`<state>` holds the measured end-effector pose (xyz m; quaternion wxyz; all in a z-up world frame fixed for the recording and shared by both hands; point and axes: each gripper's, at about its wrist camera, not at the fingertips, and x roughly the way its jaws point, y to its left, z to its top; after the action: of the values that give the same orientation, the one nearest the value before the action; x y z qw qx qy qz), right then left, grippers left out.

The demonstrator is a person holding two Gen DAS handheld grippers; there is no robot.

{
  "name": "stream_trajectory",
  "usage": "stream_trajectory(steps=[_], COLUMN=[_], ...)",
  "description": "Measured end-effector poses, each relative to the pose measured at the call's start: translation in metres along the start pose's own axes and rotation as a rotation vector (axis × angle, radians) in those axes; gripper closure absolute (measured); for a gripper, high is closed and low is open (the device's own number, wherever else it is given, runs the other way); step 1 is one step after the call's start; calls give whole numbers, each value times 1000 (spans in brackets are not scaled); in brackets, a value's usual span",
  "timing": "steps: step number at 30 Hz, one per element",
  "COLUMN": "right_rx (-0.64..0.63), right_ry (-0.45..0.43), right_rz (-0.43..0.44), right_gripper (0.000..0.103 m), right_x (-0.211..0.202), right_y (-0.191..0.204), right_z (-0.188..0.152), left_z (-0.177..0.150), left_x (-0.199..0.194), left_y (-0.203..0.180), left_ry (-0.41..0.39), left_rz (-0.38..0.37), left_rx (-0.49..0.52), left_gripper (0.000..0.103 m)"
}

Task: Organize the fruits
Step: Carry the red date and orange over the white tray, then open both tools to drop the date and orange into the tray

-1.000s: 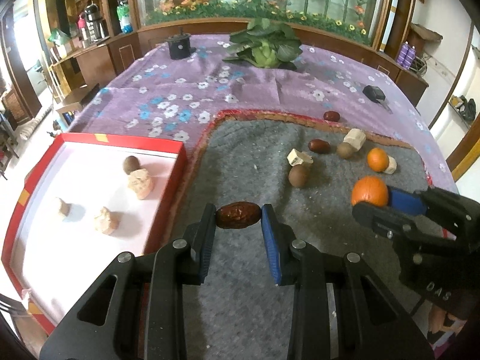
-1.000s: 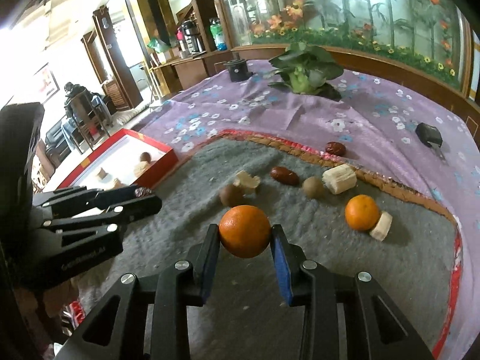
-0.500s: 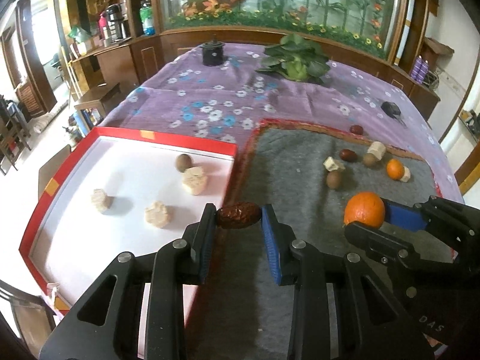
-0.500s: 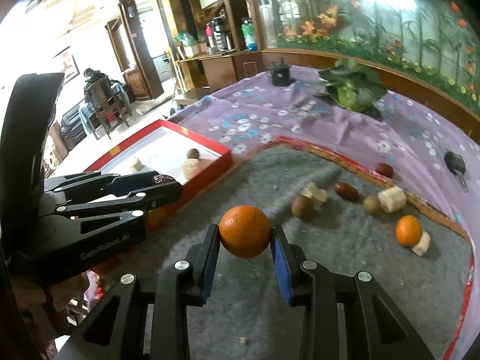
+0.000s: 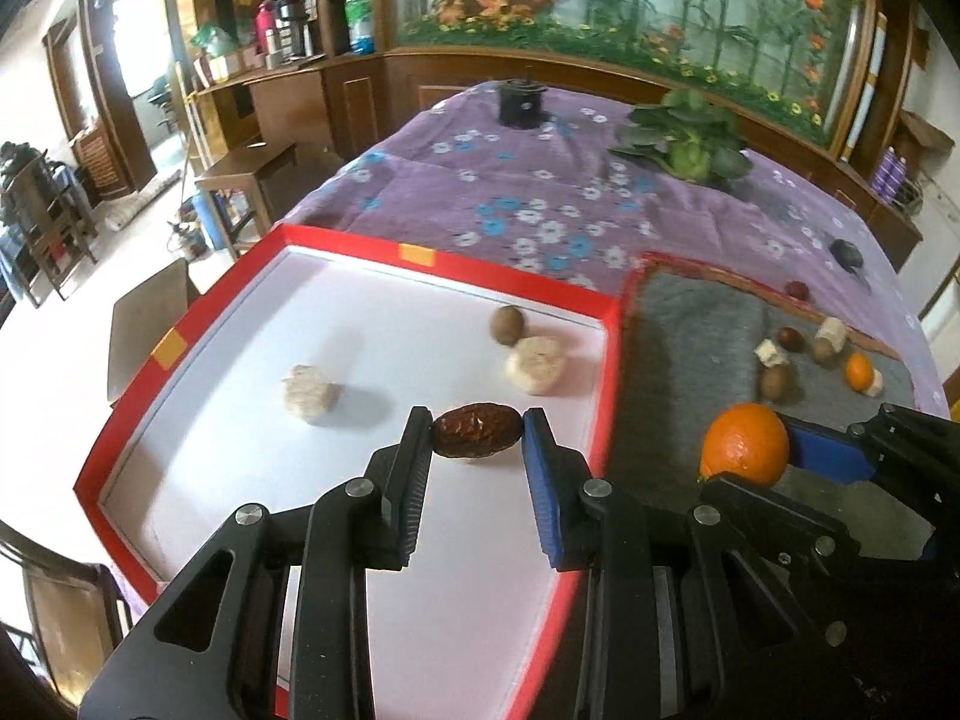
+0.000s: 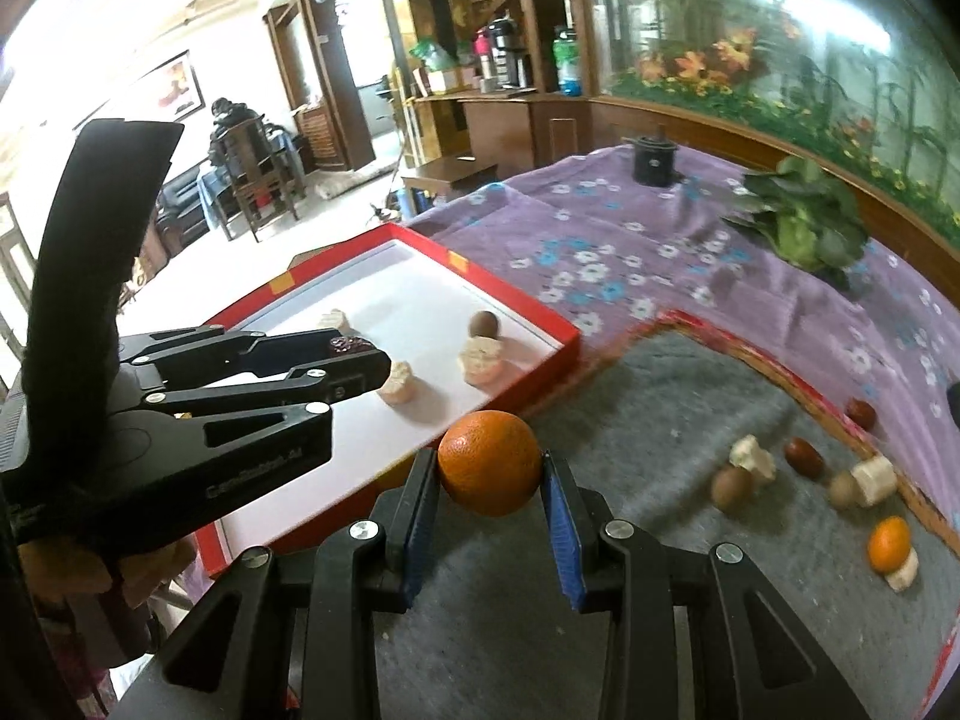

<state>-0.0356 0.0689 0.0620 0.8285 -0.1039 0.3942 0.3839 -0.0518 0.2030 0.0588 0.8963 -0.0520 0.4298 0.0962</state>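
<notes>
My left gripper (image 5: pixel 477 433) is shut on a dark red date (image 5: pixel 476 429) and hangs over the white floor of the red tray (image 5: pixel 516 288). In the tray lie a brown round fruit (image 5: pixel 507 324) and pale chunks (image 5: pixel 536 363). My right gripper (image 6: pixel 489 471) is shut on an orange (image 6: pixel 489 462), held above the grey mat (image 6: pixel 660 450) just right of the tray's rim (image 6: pixel 498 306). In the left wrist view the same orange (image 5: pixel 745 445) shows at the right, and in the right wrist view the left gripper (image 6: pixel 354 354) hovers over the tray.
On the grey mat (image 5: pixel 690 348) remain a small orange (image 6: pixel 889 543), dates (image 6: pixel 804 457), brown fruits (image 6: pixel 732 486) and pale chunks (image 6: pixel 873 480). A leafy green vegetable (image 5: pixel 690 144) and a black pot (image 5: pixel 521 102) stand on the purple flowered cloth (image 5: pixel 510 180). Chairs and a stool stand left of the table.
Both grippers have travelled left with their fruits. The date has gone from above the grey mat to above the tray's white floor, and the orange has come up close to the tray's right rim.
</notes>
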Motion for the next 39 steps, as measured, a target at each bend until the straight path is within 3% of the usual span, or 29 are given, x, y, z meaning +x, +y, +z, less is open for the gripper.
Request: stream_trajectory(steps=[11,23,31,34,36,38,39], right_rx=[-67,-76,-87,-74,-71,-69,-67], right_ry=[43,124,120,102,90,85,78], right_rz=[56,65,63,75,72,67,66], right_gripper=[70,69,69,62,59,59,59], right_x=[33,79,79,72,67,62,57], right_y=[28,31,33,31,30,29,28], right_z=[19,26,24,24,23,22,21], left_z=[1,0,2,1,1,2,1], left_x=[15,26,34,36,35,29,26], left_y=[43,53,56,57,57,55,54], left_ry=[26,59,98,114,114,87,73], left_rz=[56,82,89,89,93,97,97], left_rx=[-77,-84,-113,-120,-124,-129,-130], left_gripper=[73,73,72,72,63,42,40])
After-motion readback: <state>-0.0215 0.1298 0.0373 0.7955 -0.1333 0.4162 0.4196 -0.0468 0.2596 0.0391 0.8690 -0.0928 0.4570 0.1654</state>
